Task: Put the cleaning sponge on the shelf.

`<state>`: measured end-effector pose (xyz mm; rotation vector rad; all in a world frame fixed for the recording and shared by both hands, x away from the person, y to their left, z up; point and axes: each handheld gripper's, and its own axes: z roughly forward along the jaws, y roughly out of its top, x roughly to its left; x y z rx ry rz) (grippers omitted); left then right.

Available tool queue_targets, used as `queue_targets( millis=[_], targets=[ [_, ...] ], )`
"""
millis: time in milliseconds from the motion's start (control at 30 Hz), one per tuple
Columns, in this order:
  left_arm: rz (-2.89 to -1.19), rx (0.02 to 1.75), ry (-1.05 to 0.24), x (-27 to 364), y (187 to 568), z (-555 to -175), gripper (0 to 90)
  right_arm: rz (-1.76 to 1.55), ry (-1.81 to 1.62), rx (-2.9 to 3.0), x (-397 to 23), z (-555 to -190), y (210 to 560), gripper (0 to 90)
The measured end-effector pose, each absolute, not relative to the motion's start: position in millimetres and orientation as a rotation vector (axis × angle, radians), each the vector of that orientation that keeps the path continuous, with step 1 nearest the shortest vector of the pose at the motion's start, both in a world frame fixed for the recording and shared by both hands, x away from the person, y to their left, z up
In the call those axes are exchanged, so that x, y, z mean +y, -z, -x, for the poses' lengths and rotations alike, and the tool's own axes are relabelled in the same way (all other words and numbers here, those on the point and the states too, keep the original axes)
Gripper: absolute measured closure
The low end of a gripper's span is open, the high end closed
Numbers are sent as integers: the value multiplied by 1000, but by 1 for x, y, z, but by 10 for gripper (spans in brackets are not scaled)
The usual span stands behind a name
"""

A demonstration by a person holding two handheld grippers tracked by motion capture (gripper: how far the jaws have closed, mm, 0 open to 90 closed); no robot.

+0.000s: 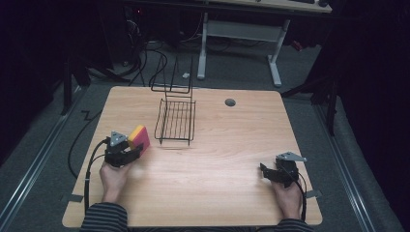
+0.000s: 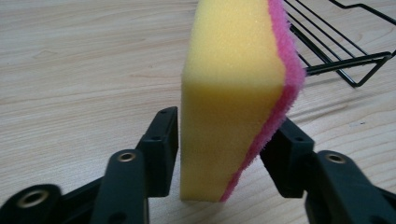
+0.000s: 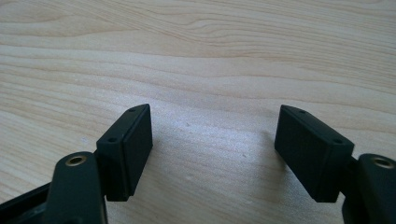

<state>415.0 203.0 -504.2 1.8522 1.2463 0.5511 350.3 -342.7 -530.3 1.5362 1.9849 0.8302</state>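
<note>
A yellow sponge with a pink scouring side stands on edge at the left of the wooden table. My left gripper is shut on it. In the left gripper view one pad presses the yellow face of the sponge and the other the pink face, with my left gripper low over the tabletop. Just right of the sponge lies a black wire rack, whose corner shows in the left gripper view. My right gripper rests at the table's right front, open, with bare wood between its pads.
A round cable hole sits near the table's far edge. Beyond the table are a white desk frame and cables on the floor. The person's hands and striped sleeves come in at the front edge.
</note>
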Motion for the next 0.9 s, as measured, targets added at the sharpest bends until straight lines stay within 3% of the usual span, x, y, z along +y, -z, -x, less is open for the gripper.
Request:
queue_targets(
  millis=[233,900],
  targets=[
    [-1872,1223,-583,202,502,-411,617,-1536,-830,1985,-343,-350,530,278],
    [-1807,1153,-502,206,484,-397,626,-1535,-831,1987,-343,-350,530,278]
  ],
)
